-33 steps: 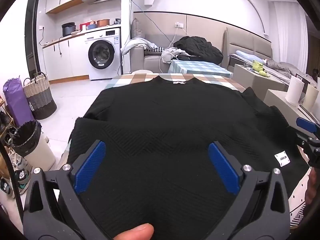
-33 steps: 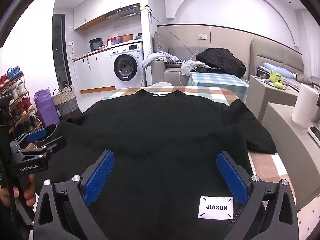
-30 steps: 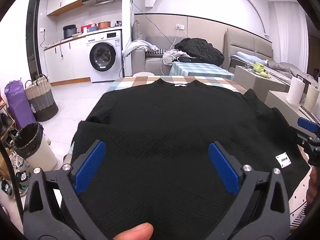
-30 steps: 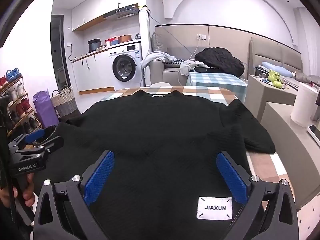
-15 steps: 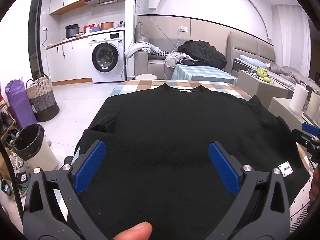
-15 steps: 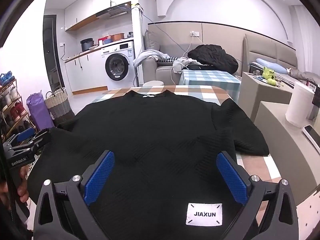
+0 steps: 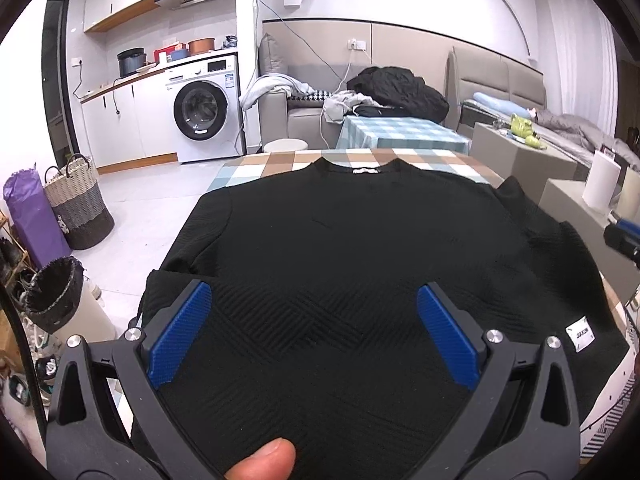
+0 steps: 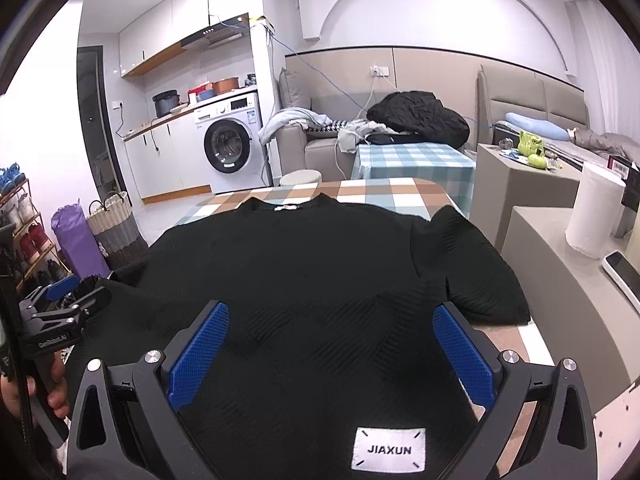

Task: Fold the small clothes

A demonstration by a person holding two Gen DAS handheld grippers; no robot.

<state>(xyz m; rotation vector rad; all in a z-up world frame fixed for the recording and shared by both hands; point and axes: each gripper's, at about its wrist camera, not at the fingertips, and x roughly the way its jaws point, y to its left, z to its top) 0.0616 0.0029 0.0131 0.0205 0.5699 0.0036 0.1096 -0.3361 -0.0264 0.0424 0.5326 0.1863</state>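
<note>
On my left, the left hand-held gripper (image 7: 314, 332) hangs over the near left part of the black textured knit sweater (image 7: 360, 264), its blue-padded fingers (image 7: 178, 332) spread wide with nothing between them but open cloth below. A thumb tip (image 7: 262, 460) shows at the bottom edge of that view. The sweater lies flat, front down, on the checked brown, white and pale blue cloth-covered surface (image 7: 276, 160), neckline at the far end with a small white tag at the collar. Its left sleeve (image 7: 176, 280) is folded in over the body near the surface's left edge.

Moving to the middle, the sweater's body covers most of the surface, the knit showing a woven zigzag pattern near the hem.

On my right, the right hand-held gripper (image 8: 328, 356) is likewise wide open and grips nothing; it hovers above the near hem, just over a white sewn label reading JIAXUN (image 8: 387, 449). The right sleeve (image 8: 476, 272) lies spread out beside the body, reaching the surface's right edge. From this camera I also see the left hand-held gripper at the far left of the picture, over the sweater's left side.
</note>
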